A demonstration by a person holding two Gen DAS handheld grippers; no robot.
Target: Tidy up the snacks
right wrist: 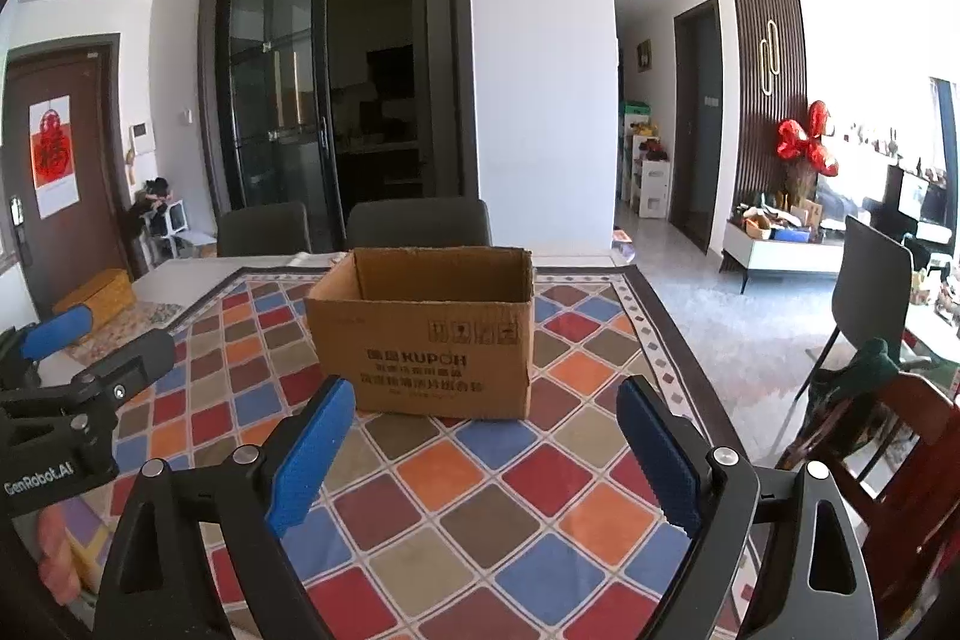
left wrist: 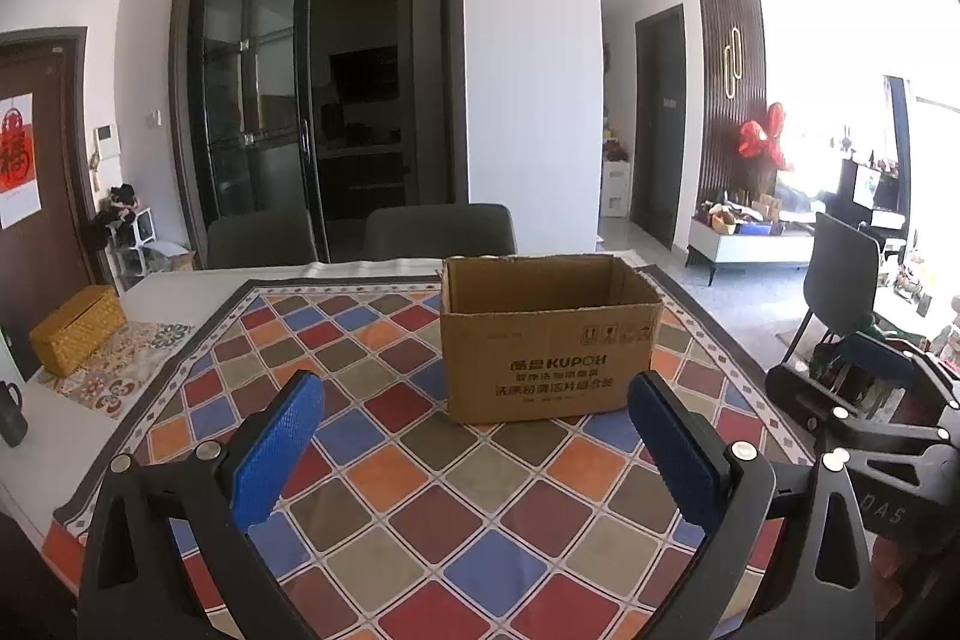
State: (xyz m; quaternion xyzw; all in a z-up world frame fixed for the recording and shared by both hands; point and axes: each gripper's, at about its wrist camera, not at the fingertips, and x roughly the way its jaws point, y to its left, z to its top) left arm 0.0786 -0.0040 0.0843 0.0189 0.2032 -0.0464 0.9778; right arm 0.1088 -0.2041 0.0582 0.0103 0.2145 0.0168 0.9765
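An open brown cardboard box (left wrist: pixel 549 337) printed "KUPOH" stands on the checkered tablecloth (left wrist: pixel 420 490); it also shows in the right wrist view (right wrist: pixel 426 334). Its inside is hidden from both views. No snacks are visible. My left gripper (left wrist: pixel 474 394) is open and empty, held above the cloth just short of the box. My right gripper (right wrist: pixel 486 400) is open and empty, also just in front of the box. The right gripper's body shows at the right edge of the left wrist view (left wrist: pixel 870 400); the left gripper shows at the left of the right wrist view (right wrist: pixel 78 370).
A yellow woven box (left wrist: pixel 78 328) sits on a patterned mat at the table's left. A dark mug (left wrist: pixel 12 412) stands at the far left edge. Two grey chairs (left wrist: pixel 441 229) stand behind the table. A wooden chair (right wrist: pixel 888 436) stands at the right.
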